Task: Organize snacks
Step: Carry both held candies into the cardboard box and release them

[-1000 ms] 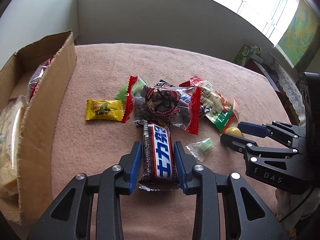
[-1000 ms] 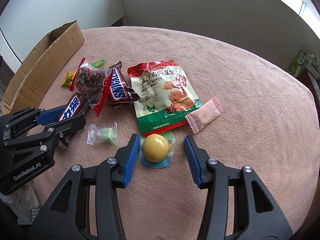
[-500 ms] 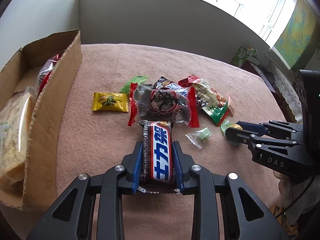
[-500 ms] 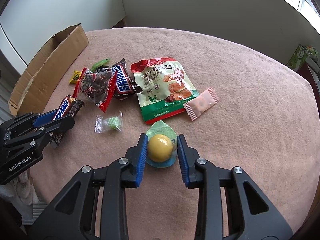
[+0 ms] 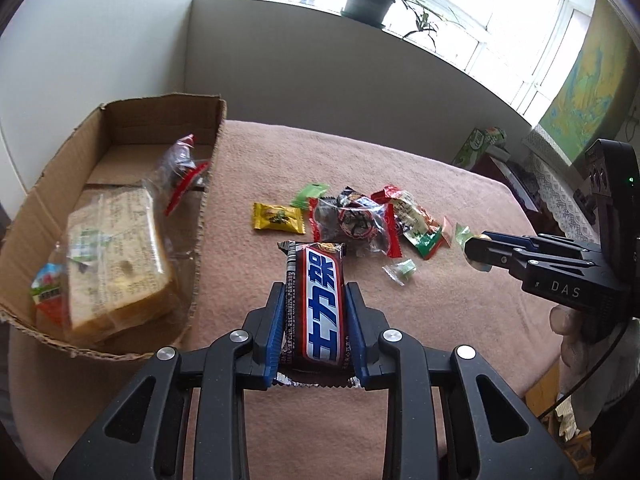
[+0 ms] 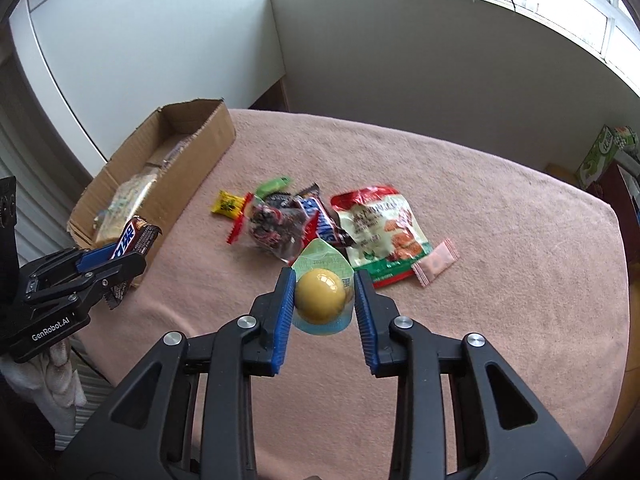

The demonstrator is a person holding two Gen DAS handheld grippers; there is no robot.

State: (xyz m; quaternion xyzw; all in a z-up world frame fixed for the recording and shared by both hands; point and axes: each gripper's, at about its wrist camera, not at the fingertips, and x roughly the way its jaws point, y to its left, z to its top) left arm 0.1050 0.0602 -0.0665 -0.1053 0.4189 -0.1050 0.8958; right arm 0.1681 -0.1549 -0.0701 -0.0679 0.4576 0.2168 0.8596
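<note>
Risk sits with my right gripper [image 6: 322,300] pinching the round yellow jelly cup [image 6: 320,296] mid-frame; it may squirt out. Left gripper [image 5: 316,320] clamps the chocolate bar [image 5: 316,300], box [image 5: 208,184] upper left.

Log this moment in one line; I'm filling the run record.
left gripper: shut on chocolate bar | right gripper: shut on yellow ball snack | cardboard box: partly filled

Bare pink-cloth worktop [image 6: 500,240] lies right of and nearer than the loose pile of wrapped snacks [image 6: 320,224], while the open brown cardboard box [image 5: 200,216] walls the left side, half filled.
</note>
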